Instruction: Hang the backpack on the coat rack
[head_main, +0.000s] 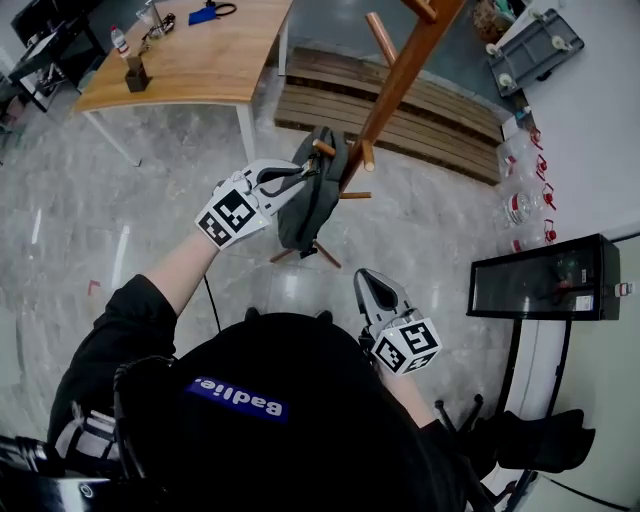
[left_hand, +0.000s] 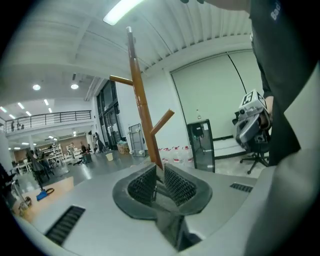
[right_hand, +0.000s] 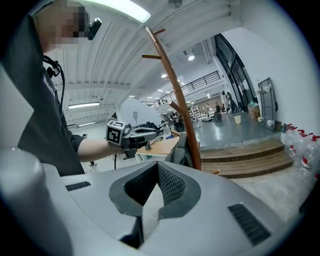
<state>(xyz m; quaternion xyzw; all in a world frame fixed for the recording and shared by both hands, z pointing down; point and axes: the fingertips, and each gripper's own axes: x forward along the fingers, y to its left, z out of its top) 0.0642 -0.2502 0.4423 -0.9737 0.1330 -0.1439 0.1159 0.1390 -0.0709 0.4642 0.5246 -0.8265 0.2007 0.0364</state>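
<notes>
The wooden coat rack (head_main: 400, 75) rises from the floor ahead of me; it also shows in the left gripper view (left_hand: 142, 115) and the right gripper view (right_hand: 175, 90). A dark grey backpack (head_main: 312, 200) hangs by its top from a low peg against the pole, seen too as the backpack (right_hand: 181, 150). My left gripper (head_main: 300, 180) sits at the backpack's upper left side; its jaws stand slightly apart (left_hand: 159, 167) with nothing between them. My right gripper (head_main: 365, 278) is held low near my body, jaws together and empty (right_hand: 157, 164).
A wooden table (head_main: 200, 50) with small items stands at the back left. Low wooden steps (head_main: 420, 110) lie behind the rack. A black glass-fronted cabinet (head_main: 545, 280) and water bottles (head_main: 520, 200) line the right wall. A black office chair (head_main: 520, 440) is at my right.
</notes>
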